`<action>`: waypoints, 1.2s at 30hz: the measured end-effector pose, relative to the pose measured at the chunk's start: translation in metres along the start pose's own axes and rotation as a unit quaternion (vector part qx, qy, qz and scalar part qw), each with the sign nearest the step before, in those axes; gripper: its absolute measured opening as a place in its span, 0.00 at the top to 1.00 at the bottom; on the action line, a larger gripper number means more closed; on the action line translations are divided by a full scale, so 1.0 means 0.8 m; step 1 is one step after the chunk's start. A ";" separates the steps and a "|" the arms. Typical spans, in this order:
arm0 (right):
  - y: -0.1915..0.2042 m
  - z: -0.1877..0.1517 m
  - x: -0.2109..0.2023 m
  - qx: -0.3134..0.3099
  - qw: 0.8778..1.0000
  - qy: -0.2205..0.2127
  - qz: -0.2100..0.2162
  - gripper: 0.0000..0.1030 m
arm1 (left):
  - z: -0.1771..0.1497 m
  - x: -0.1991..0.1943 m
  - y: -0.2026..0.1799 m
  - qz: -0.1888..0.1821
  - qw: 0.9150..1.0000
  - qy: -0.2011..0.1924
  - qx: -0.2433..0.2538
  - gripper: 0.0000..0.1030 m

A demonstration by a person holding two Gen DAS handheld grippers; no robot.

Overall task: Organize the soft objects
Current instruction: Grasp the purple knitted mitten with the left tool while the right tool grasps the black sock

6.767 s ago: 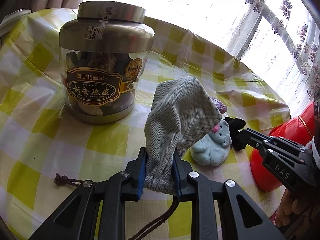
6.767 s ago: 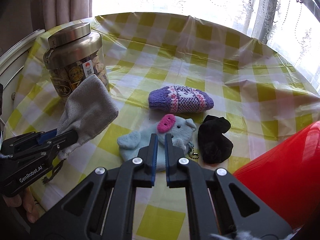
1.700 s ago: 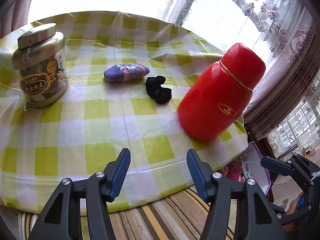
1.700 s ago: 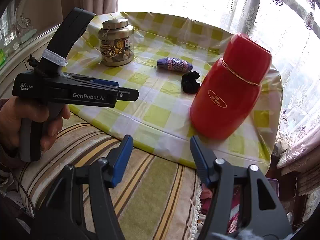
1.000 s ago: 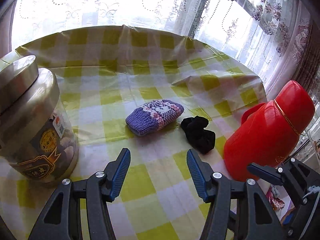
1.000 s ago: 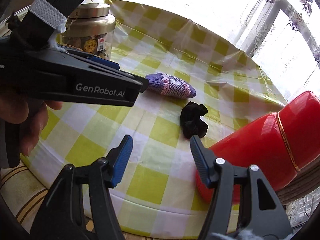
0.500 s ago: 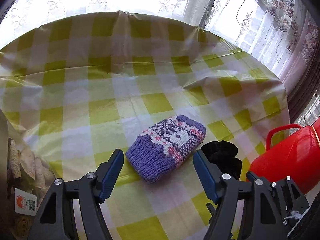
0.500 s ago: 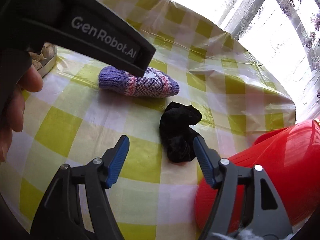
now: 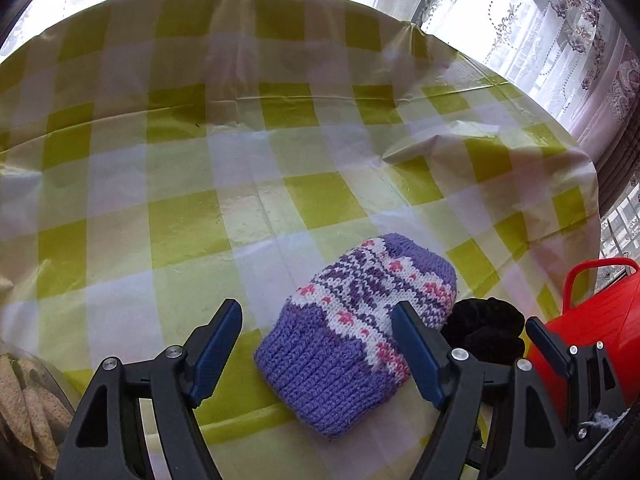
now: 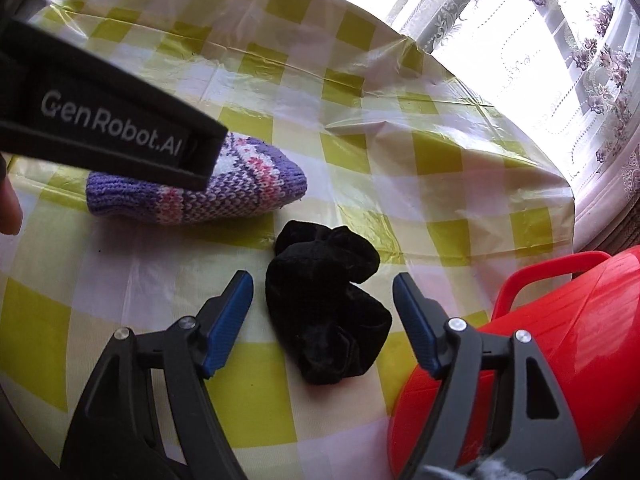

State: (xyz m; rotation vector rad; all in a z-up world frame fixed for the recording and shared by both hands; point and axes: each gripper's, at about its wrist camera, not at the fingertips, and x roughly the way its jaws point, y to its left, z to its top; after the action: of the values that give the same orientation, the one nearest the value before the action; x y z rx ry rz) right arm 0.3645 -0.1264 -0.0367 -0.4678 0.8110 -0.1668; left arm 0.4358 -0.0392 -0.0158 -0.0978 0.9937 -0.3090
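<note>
Change: you've closed in since a moment ago; the jar has slid almost out at lower left.
Left claw (image 9: 316,354): opening, straddling the purple knitted sock (image 9: 352,344), pads clear.
Right claw (image 10: 322,322): opening around the black sock (image 10: 324,312), untouched.
Tabletop (image 9: 180,168): yellow-checked cloth, red flask (image 10: 560,360) lower right, lace-curtained window behind.

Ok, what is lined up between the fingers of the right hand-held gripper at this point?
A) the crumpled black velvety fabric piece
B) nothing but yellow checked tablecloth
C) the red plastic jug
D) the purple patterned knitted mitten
A: in the right wrist view the crumpled black velvety fabric piece lies between the blue pads of the right hand-held gripper, whose jaws are opening without touching it; the purple patterned knitted mitten lies further off, under the left hand-held gripper.
</note>
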 end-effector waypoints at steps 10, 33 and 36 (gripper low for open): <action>-0.025 0.012 0.026 0.075 0.994 0.027 0.074 0.31 | -0.004 -0.015 -0.018 0.029 0.999 -0.001 0.014 0.68; -0.043 -0.038 -0.067 0.054 0.974 0.009 0.218 0.81 | -0.098 -0.155 -0.042 0.085 0.994 -0.056 -0.037 0.69; -0.050 -0.050 -0.088 0.058 0.972 0.007 0.226 0.81 | -0.117 -0.173 -0.037 0.085 0.993 -0.062 -0.048 0.69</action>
State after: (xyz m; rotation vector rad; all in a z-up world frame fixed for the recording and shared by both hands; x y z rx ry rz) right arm 0.2884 -0.1528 0.0041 -0.1639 0.8958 0.2051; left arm 0.2811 -0.0204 0.0519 -0.1180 0.8880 -0.0982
